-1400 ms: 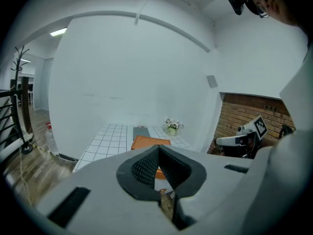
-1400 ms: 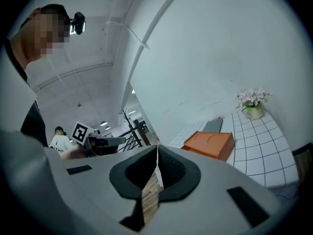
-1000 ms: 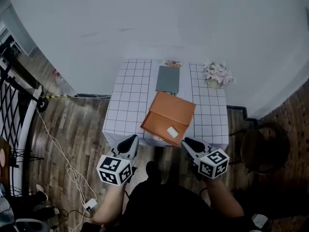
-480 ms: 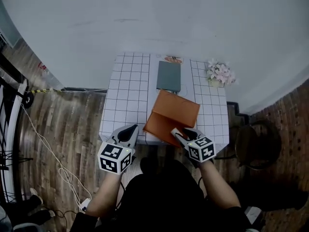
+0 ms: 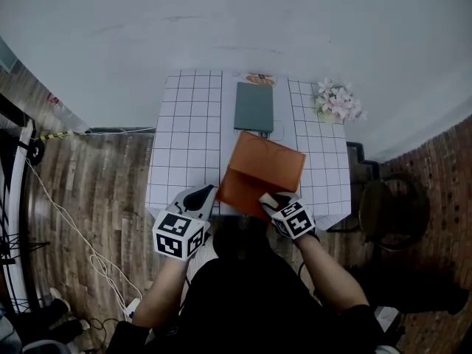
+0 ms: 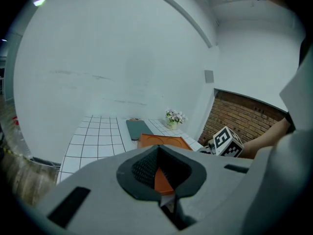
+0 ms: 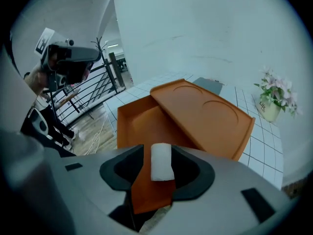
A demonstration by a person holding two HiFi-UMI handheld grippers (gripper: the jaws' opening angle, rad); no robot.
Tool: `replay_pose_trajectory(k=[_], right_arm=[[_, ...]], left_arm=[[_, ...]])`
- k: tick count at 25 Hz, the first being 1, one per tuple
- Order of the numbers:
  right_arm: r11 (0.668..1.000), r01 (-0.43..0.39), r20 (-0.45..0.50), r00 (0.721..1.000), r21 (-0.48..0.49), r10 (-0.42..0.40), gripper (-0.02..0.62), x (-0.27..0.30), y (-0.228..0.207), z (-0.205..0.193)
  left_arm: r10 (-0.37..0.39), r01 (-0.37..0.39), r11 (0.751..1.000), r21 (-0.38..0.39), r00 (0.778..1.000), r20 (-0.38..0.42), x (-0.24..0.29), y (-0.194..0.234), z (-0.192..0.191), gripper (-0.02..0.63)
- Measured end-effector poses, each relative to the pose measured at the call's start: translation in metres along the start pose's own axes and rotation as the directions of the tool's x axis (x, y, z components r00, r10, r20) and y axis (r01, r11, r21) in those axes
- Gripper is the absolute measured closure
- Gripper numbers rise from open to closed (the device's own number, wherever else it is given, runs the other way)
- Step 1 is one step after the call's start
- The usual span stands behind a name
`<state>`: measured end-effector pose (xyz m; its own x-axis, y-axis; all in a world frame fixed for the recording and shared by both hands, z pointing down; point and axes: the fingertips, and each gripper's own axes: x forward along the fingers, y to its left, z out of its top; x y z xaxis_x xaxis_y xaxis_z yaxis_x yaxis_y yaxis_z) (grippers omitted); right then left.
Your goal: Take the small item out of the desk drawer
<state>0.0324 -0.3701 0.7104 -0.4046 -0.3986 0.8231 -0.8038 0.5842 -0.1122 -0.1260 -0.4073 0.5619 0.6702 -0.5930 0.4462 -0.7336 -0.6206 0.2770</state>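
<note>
On the white grid-tiled table (image 5: pixel 184 139), the orange plastic desk drawer (image 5: pixel 240 189) stood pulled out. My left gripper (image 5: pixel 200 195) hovered at the table's edge, jaws together on nothing. My right gripper (image 5: pixel 271 201) was opening, with the small white rectangular block (image 7: pixel 161 161) loose between its jaws, lying in the drawer.

A white-tiled table (image 5: pixel 184 139) stands against a white wall (image 5: pixel 221 21) (wood-plank floor (image 5: pixel 96 190) below).

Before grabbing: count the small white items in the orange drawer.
1. The white item lies in the drawer between the right gripper's opening jaws; its covered back may hide more.
</note>
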Motion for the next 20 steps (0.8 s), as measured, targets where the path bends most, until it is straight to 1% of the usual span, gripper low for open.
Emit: replay_pose_trajectory(k=[3, 5, 9, 13, 15, 18, 20], right_arm=[[0.998, 0.027, -0.043, 0.999, -0.055, -0.030, 0.420, 0.008, -0.004, -0.006], [0.996, 0.032, -0.079, 0.996, -0.087, -0.038, 0.420, 0.012, -0.004, -0.009], [0.992, 0.030, -0.151, 0.987, -0.120, -0.048, 0.423, 0.020, -0.003, -0.017], [0.987, 0.044, -0.194, 0.978, -0.151, -0.073, 0.434, 0.026, -0.005, -0.018], [0.983, 0.054, -0.220, 0.971, -0.174, -0.092, 0.433, 0.029, -0.006, -0.020], [0.968, 0.055, -0.276, 0.953, -0.247, -0.125, 0.430, 0.031, -0.004, -0.026], [0.961, 0.055, -0.284, 0.949, -0.271, -0.135, 0.430, 0.031, -0.004, -0.027]], left_arm=[[-0.008, 0.008, 1.000, 0.002, 1.000, -0.011, 0.006, 0.002, 0.000, 0.601], [-0.012, 0.012, 1.000, 0.000, 1.000, -0.014, 0.009, 0.004, -0.001, 0.601], [-0.022, 0.022, 1.000, -0.007, 1.000, -0.018, 0.010, 0.005, -0.004, 0.601], [-0.030, 0.030, 0.999, -0.014, 0.999, -0.014, 0.009, 0.007, -0.007, 0.601], [-0.034, 0.034, 0.999, -0.016, 0.999, -0.010, 0.007, 0.008, -0.008, 0.601], [-0.037, 0.037, 0.999, -0.017, 0.999, 0.001, 0.001, 0.007, -0.008, 0.601], [-0.034, 0.034, 0.999, -0.012, 0.999, 0.010, -0.004, 0.006, -0.006, 0.601]])
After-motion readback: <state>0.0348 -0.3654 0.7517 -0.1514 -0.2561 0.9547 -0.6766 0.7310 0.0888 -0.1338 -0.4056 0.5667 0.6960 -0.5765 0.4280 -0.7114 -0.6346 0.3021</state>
